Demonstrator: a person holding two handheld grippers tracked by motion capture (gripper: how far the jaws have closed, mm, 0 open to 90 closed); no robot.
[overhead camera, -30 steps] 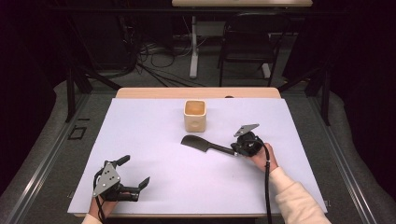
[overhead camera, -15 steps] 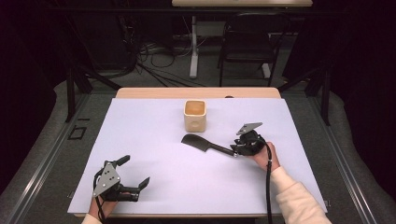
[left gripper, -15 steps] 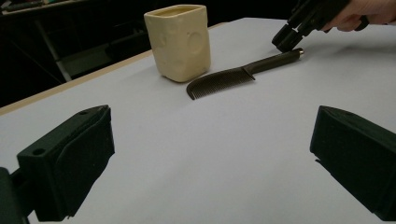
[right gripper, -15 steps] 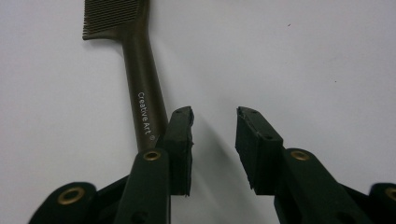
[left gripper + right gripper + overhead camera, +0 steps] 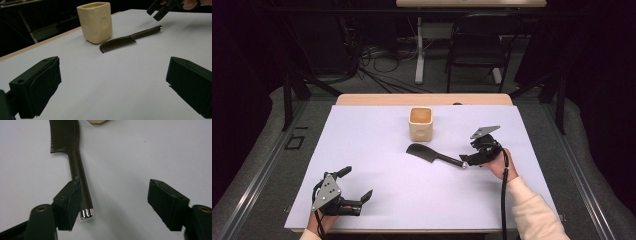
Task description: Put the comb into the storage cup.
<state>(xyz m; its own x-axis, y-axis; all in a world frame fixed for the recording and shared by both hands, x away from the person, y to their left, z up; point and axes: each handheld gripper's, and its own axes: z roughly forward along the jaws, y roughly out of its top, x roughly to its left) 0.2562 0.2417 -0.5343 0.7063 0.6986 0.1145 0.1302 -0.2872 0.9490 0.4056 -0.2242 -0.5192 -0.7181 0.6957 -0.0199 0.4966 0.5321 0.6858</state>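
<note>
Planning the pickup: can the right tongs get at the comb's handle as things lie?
Probably yes: the right tongs stand open at the comb handle's end, one pad beside it, with bare table around; the cup stands apart.

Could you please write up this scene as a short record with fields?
Surface: white table sheet
Tool: dark plastic comb with a chrome-tipped handle, lying flat
Container: cream square ceramic cup, upright, beyond the comb and apart from it
Right gripper: fingers have just been opening; the comb handle lies by the left finger, not clamped
Left gripper: open, nothing between its fingers
</note>
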